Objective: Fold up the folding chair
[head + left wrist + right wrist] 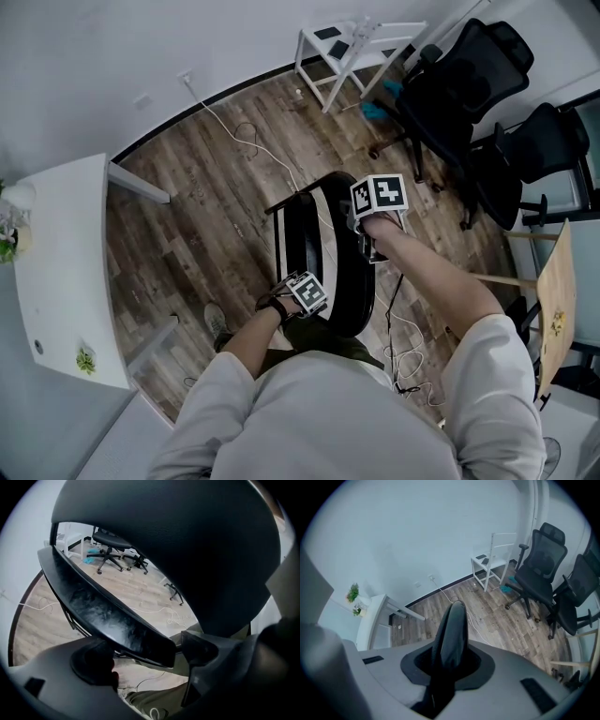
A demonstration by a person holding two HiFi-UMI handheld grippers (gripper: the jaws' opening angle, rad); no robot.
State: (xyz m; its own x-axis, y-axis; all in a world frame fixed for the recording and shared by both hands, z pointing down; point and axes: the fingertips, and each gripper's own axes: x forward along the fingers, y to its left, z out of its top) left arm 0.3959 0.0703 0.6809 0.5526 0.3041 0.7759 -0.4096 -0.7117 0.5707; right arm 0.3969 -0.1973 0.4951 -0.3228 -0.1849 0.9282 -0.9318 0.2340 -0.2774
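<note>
Checking the right gripper [449,665] first: its jaws are pinched narrow on a thin, rounded black edge of the folding chair [330,272]. The matte padded rim rises straight out from between the grey jaw shells. My left gripper [146,654] stands wide. A flat, glossy black slat [98,606] of the chair, scuffed and dusty on its face, runs in between the jaws, and I see neither pad pressing on it. Above it looms the domed, leather-like black cushion [187,541]. From the head view the chair stands upright on the floor directly in front of me, its panels close together. Both grippers are at its top edge, the left nearer my body, the right on the far side. Around it: brown wood-plank floor [206,206], a thin white cable [246,141] snaking across it, a smooth white table [66,272] at the left, two black mesh office chairs [469,84] and a white wooden chair [347,47] by the wall.
</note>
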